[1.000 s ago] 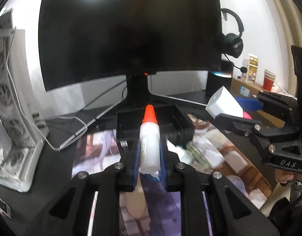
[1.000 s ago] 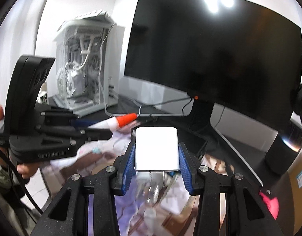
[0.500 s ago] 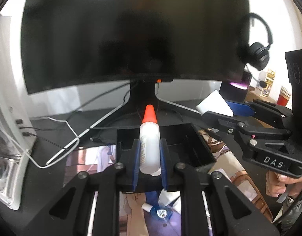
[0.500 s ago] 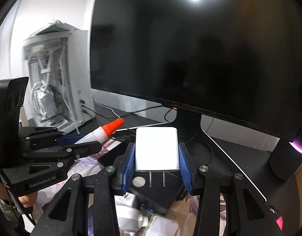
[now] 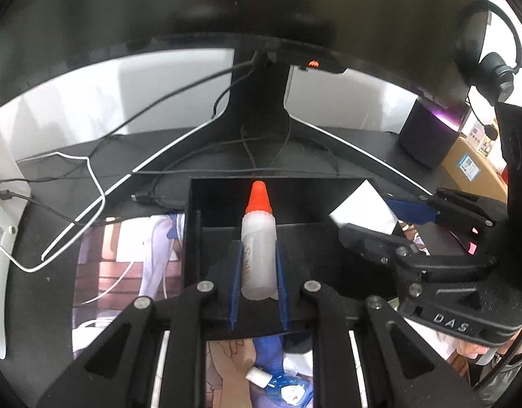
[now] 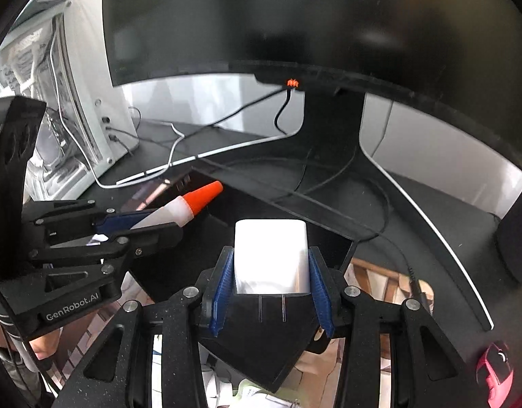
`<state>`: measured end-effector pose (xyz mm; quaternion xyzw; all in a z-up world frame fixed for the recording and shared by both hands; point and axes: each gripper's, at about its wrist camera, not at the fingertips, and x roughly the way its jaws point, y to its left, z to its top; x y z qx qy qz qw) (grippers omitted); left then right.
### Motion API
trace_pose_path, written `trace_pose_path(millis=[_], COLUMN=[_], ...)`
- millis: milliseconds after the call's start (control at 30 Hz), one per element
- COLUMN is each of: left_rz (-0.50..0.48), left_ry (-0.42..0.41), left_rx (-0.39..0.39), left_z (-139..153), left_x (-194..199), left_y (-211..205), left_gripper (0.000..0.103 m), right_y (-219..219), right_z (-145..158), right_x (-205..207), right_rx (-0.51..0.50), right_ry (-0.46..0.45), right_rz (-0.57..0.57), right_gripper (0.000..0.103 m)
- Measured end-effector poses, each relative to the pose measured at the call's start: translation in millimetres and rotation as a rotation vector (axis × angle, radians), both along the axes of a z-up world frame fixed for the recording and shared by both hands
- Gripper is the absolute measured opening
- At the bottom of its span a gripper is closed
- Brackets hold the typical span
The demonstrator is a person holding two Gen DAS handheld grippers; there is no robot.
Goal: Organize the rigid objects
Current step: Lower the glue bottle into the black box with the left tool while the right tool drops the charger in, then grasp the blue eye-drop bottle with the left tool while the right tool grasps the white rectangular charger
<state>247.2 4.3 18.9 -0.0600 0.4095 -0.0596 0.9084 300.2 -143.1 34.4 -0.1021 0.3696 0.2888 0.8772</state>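
My left gripper (image 5: 258, 265) is shut on a small white glue bottle (image 5: 258, 258) with an orange cone cap, held upright over the black open box (image 5: 196, 224). The same bottle (image 6: 179, 209) shows at the left of the right wrist view, pointing over the box. My right gripper (image 6: 271, 272) is shut on a white charger block (image 6: 271, 258), its two metal prongs pointing back toward the camera. That charger (image 5: 363, 207) hangs above the box's right corner in the left wrist view. The box (image 6: 261, 340) has a divider and looks empty where I can see.
A large dark monitor (image 5: 226, 0) on a V-shaped stand (image 5: 257, 119) rises just behind the box, with cables (image 5: 73, 183) trailing on the black desk. A white PC case (image 6: 67, 102) stands left, a dark speaker (image 5: 427, 136) right. A printed mat (image 5: 124, 255) lies underneath; a pink mouse (image 6: 495, 370) sits right.
Both grippers have moved forward and down toward the black box, which now fills the view under them. The monitor looms closer. Each grip is unchanged.
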Motion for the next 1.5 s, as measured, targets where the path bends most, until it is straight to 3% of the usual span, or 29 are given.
trace_pose_path(millis=[367,967,1333,1433,1500], left_rz=[-0.014,-0.016,-0.025,-0.030,-0.034], left_ry=[0.038,0.021,-0.084,-0.119,-0.138], left_rx=[-0.005,-0.015,-0.043,-0.042,-0.051], left_z=[-10,-5,30,40,45], left_x=[1,-4,-43,-57,-67], left_y=[3,4,2,0,0], left_gripper=[0.016,0.018,0.019,0.025,0.035], right_y=[10,6,-18,-28,-33], right_z=[-21,-17,19,30,36], right_x=[2,1,-39,-57,-69], right_rx=[-0.047,-0.025,0.060,0.088,0.094], right_ry=[0.032,0.041,-0.075,-0.115,-0.141], right_rz=[0.030,0.028,0.017,0.011,0.008], right_gripper=[0.042,0.043,0.043,0.043,0.043])
